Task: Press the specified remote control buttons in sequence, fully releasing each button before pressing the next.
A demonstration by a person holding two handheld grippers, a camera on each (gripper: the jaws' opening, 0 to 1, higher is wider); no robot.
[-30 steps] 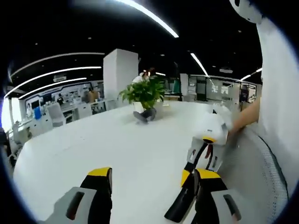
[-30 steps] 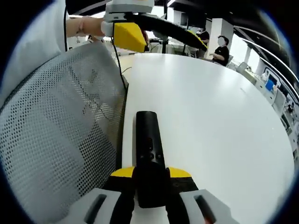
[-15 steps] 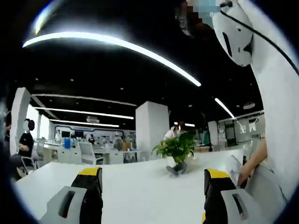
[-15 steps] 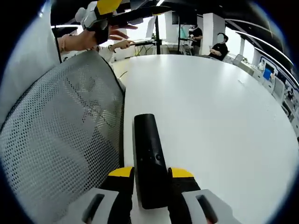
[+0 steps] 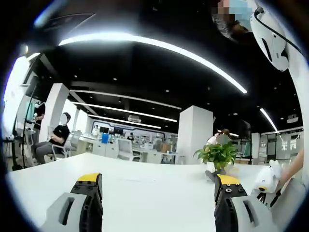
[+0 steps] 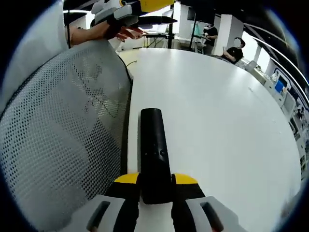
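Note:
In the right gripper view a long black remote control (image 6: 153, 152) points away from me over the white table (image 6: 217, 121), and my right gripper (image 6: 155, 182) is shut on its near end. Small buttons show on its top face around the middle. My left gripper (image 5: 159, 186) is raised over the white table (image 5: 145, 179) in the left gripper view, jaws wide apart and open with nothing between them. That left gripper (image 6: 133, 7) also appears at the top of the right gripper view, held by a hand (image 6: 120, 31).
A grey mesh chair back (image 6: 63, 130) rises along the left of the remote. A potted plant (image 5: 218, 157) stands at the table's far side. A seated person (image 5: 57, 140) is at far left, and another seated person (image 6: 235, 53) beyond the table's far edge.
The left gripper has kept tilting up and swinging left, so its view shows more ceiling and the room's left side. The right gripper still clamps the remote, barely shifted.

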